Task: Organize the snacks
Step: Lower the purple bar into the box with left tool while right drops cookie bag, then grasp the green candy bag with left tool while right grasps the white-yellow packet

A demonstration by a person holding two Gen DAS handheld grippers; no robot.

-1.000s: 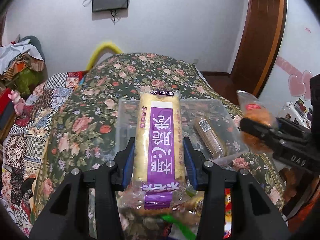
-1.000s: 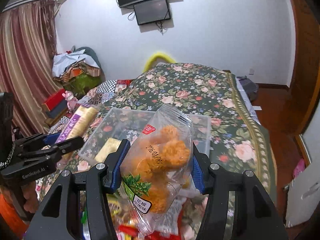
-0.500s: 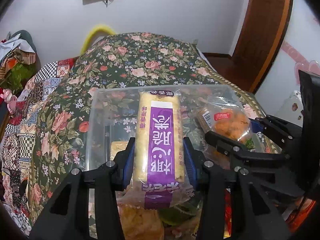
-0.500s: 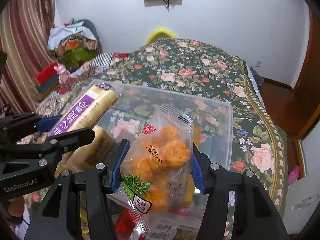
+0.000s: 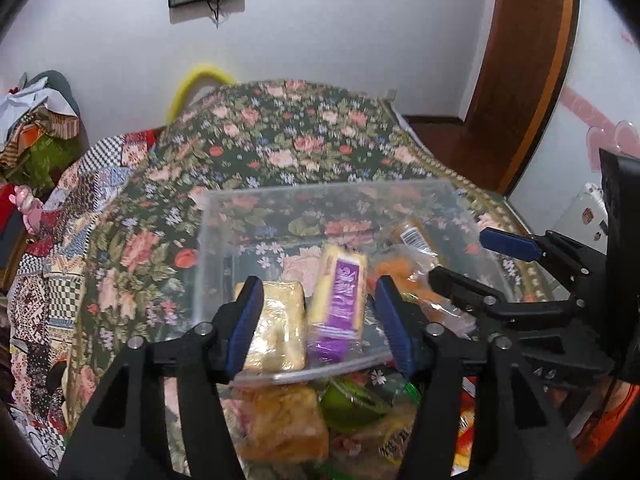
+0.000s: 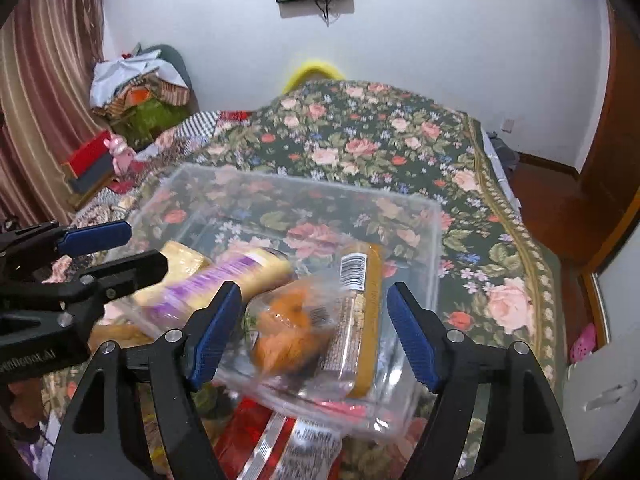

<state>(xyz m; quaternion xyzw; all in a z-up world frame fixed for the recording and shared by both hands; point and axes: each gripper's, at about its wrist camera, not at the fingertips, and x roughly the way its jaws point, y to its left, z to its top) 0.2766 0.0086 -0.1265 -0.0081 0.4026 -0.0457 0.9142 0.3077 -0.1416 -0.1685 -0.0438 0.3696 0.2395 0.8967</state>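
A clear plastic bin (image 5: pixel 320 192) sits on the floral bedspread (image 5: pixel 288 140). My left gripper (image 5: pixel 318 328) hangs over its near edge, jaws opening. The purple-and-yellow packet (image 5: pixel 340 296) is blurred between the pads, free of both, dropping beside a pale yellow packet (image 5: pixel 276 328) in the bin. My right gripper (image 6: pixel 314 332) is over the bin (image 6: pixel 432 216) too, jaws opening. The orange snack bag (image 6: pixel 288 332) lies loose below it, against a brown barcoded packet (image 6: pixel 360 312). Each view shows the other gripper, the right gripper (image 5: pixel 472 260) and the left gripper (image 6: pixel 120 252).
Loose snacks lie in front of the bin: an orange-yellow packet (image 5: pixel 280 424), a green one (image 5: pixel 348 404), red and silver wrappers (image 6: pixel 276 440). A heap of clothes (image 6: pixel 136 88) is far left. A wooden door (image 5: pixel 520 60) stands on the right.
Both grippers moved forward and down over the bin and opened. The purple packet and the orange snack bag left the pads and dropped into the bin.
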